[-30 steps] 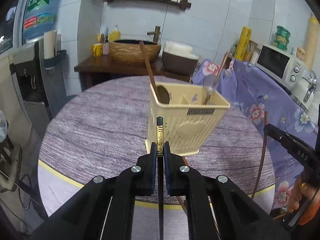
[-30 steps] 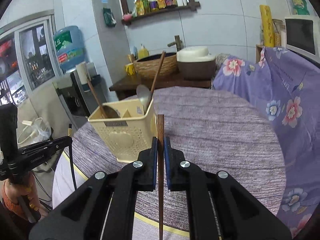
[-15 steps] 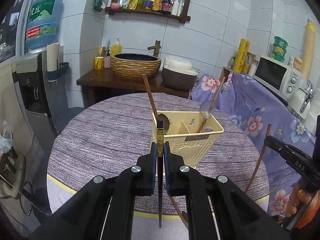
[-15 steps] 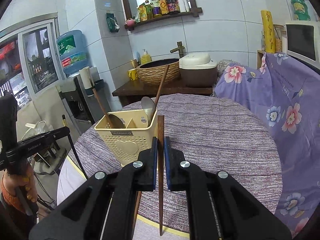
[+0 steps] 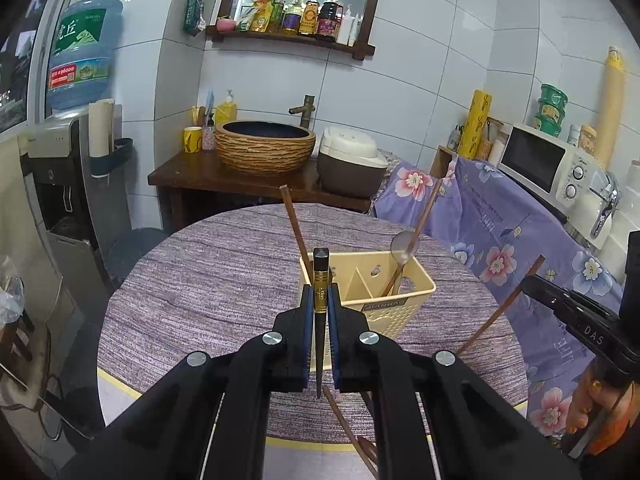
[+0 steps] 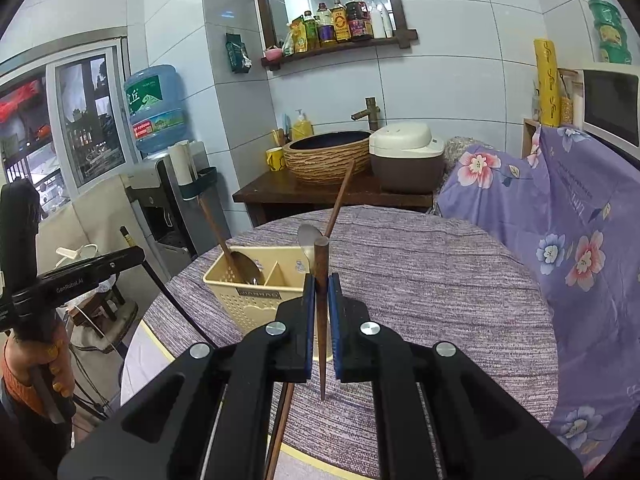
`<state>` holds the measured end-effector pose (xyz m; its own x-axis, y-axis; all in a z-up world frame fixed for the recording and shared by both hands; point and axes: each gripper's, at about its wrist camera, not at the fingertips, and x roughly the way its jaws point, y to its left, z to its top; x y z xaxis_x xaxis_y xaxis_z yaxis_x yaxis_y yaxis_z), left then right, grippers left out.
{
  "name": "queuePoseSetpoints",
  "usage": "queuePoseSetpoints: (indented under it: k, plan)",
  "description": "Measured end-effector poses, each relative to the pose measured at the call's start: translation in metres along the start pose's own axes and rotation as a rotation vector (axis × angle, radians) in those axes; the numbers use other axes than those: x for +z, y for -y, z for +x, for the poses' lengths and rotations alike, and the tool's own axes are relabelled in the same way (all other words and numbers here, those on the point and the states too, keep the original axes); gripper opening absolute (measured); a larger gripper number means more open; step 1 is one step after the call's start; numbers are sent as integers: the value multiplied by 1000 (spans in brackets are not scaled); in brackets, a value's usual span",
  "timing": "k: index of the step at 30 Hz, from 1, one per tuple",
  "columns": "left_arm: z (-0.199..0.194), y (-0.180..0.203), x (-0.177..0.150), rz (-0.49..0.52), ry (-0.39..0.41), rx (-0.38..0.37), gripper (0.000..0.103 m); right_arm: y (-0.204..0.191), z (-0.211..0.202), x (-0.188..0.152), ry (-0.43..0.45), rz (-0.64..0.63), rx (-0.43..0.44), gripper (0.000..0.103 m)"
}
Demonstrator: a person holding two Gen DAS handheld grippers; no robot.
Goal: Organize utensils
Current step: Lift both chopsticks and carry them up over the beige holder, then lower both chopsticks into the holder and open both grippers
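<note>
The yellow utensil basket (image 5: 394, 308) stands on the round purple-clothed table (image 5: 208, 280) and serves as the landmark here. Two long-handled utensils already lean inside it: a wooden spoon (image 6: 234, 252) in one end compartment and a metal spoon (image 5: 402, 246) in the other (the middle divider section looks empty, as far as I can tell).

The left gripper (image 5: 320, 312) is clamped on a dark chopstick (image 5: 320, 280) with a gold band, held upright just in front of the basket. The right gripper (image 6: 320, 304) is likewise closed on a brown wooden chopstick (image 6: 321, 264), upright and near the basket's side. One more brown utensil handle (image 5: 344, 420) lies on the table on the near side of the basket.

By my judgement the job is roughly midway: two pieces stowed, two held and not yet dropped in, at least one waiting.
</note>
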<state>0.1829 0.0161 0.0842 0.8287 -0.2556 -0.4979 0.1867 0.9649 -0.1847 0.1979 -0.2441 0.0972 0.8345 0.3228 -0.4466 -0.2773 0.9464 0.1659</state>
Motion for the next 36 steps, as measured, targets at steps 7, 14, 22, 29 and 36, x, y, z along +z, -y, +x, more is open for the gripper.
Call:
queuePoseSetpoints:
  k: [7, 14, 22, 29, 36]
  plan:
    - [-14, 11, 31, 44, 22, -38, 8, -10, -5, 39, 0, -33, 45, 8]
    - [-42, 30, 80, 94, 111, -82, 8, -27, -26, 101, 53, -54, 97, 8]
    - [-32, 41, 129, 90, 206, -17, 8, -51, -24, 144, 173, -92, 43, 8]
    - [12, 34, 105, 45, 145, -2, 8, -52, 18, 117, 147, -87, -3, 8]
    - [43, 23, 66, 26, 60, 5, 8, -43, 48, 83, 78, -66, 5, 8]
